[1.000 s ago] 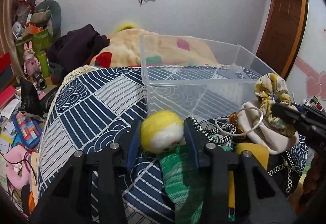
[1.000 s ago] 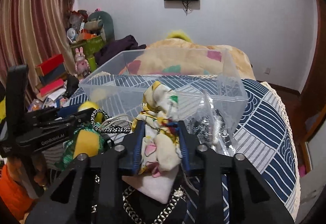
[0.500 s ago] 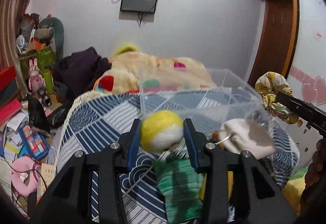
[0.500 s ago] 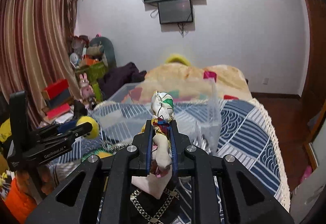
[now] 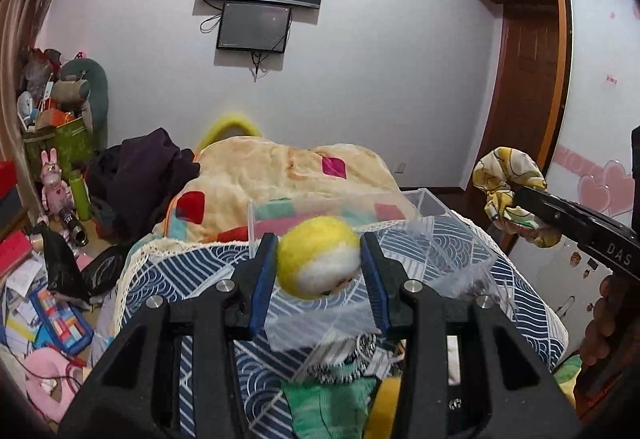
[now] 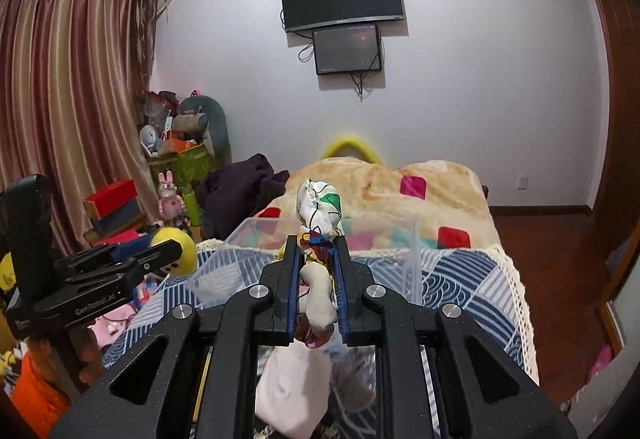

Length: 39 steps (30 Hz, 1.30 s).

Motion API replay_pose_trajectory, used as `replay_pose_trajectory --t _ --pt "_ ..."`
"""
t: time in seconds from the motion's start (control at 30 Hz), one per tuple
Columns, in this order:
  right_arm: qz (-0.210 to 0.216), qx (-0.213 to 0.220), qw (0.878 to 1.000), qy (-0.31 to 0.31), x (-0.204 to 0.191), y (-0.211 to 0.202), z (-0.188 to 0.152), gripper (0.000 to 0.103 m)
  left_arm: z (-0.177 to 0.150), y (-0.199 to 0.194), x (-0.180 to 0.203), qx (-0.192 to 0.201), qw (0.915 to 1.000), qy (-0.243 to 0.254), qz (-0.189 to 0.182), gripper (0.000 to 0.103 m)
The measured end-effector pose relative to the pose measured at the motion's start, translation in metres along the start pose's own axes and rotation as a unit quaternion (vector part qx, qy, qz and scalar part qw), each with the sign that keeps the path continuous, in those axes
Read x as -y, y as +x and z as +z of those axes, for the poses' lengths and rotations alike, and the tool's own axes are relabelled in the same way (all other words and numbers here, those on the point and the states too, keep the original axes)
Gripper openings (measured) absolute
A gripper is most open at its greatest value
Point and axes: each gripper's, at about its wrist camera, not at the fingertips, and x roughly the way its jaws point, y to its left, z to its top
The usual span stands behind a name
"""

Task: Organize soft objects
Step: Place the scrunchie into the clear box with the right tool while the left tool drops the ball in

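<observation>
Over the blue patterned bedspread [image 5: 192,271], both grippers have risen in the last second: the left gripper [image 5: 318,263] is clamped on the yellow-and-white plush ball [image 5: 318,263] and the right gripper [image 6: 316,267] is pinched nearly closed on the floral cloth pouch [image 6: 318,211], both now lifted clear of the pile and poised before the clear plastic bin [image 5: 420,207], likely their destination. Motion blur smears the bin's walls, so its contents cannot be told, and the green knit item [image 5: 332,403] is cut off below the fingers

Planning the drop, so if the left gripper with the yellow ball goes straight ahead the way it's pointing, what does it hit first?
Probably the clear plastic bin: its near wall sits just beyond the left gripper and yellow ball, though depth is hard to judge.
</observation>
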Motion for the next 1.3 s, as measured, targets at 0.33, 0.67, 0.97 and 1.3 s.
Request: replay_pose_trajectory --t 0.33,0.67,0.97,1.3 --pt "-0.006 -0.060 0.998 0.003 0.001 0.053 -0.001 0.014 0.011 0.054 0.004 -0.055 0.9982 0.013 -0.016 0.042" --pt "-0.013 -0.152 0.988 0.003 0.006 0.094 -0.021 0.014 -0.003 0.100 0.007 -0.128 0.9912 0.026 -0.019 0.042" --pt "-0.028 -0.165 0.986 -0.026 0.004 0.094 -0.025 0.029 -0.011 0.116 0.015 -0.143 0.9886 0.046 0.003 0.058" --pt "-0.035 -0.099 0.994 -0.024 0.003 0.056 -0.007 0.071 0.002 0.082 0.017 -0.105 0.9932 0.049 0.003 0.077"
